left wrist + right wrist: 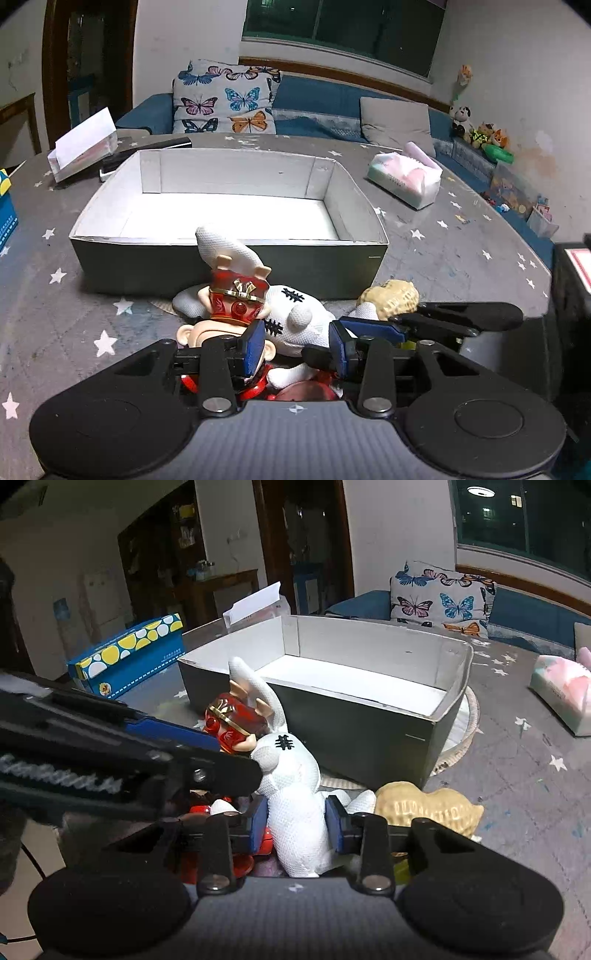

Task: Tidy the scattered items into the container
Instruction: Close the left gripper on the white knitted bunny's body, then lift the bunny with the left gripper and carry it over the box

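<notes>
A grey box with a white inside (pixel 229 264) (pixel 351 734) stands open on the star-patterned table. Against its near wall lie a white plush rabbit (pixel 295 314) (pixel 295 775), a figurine with a red helmet (pixel 236 301) (pixel 229 723) and a tan peanut-shaped plush (pixel 391 295) (pixel 428 806). My right gripper (pixel 298 825) is shut on the rabbit's body, its blue pads pressing in from both sides. My left gripper (pixel 297 347) stands open just over the figurine's face and one rabbit limb, and its pads press on nothing. The right gripper's fingers (pixel 373 326) reach in from the right.
A pastel tissue pack (pixel 404 179) (pixel 561 698) lies right of the box. A blue box with yellow dots (pixel 129 653) and a white paper holder (pixel 83 149) stand to its left. A round mat (pixel 467 734) pokes out under the box. A sofa with a butterfly cushion (pixel 227 99) sits behind.
</notes>
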`<state>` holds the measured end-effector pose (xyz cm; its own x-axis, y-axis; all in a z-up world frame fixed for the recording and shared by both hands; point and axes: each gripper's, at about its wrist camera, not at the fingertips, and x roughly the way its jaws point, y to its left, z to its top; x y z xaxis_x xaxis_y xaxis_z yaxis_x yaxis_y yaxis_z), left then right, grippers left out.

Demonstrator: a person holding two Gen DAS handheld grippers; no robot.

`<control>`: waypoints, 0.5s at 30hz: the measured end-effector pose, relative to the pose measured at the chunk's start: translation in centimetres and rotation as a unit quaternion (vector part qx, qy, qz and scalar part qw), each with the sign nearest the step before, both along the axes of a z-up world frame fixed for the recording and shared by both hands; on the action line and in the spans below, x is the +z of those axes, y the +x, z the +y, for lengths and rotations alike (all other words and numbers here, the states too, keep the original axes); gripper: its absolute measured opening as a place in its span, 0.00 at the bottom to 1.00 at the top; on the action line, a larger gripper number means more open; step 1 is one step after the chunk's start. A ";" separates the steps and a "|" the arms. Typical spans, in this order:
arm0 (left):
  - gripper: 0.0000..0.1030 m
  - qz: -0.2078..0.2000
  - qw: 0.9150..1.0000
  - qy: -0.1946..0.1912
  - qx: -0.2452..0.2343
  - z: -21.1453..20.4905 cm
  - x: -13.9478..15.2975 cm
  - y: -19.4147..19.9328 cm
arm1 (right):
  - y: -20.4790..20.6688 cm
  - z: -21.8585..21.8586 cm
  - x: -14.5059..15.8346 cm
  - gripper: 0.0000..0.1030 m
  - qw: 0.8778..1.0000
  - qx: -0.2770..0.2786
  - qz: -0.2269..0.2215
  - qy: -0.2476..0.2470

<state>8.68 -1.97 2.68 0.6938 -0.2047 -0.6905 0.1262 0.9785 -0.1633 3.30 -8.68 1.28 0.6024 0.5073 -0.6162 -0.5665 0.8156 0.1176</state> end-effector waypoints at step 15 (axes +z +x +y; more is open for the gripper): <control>0.24 -0.002 1.000 0.020 -0.024 -1.2 -1.3 1.5 | -0.8 -0.2 -0.2 0.31 1.000 0.005 -0.016 -0.016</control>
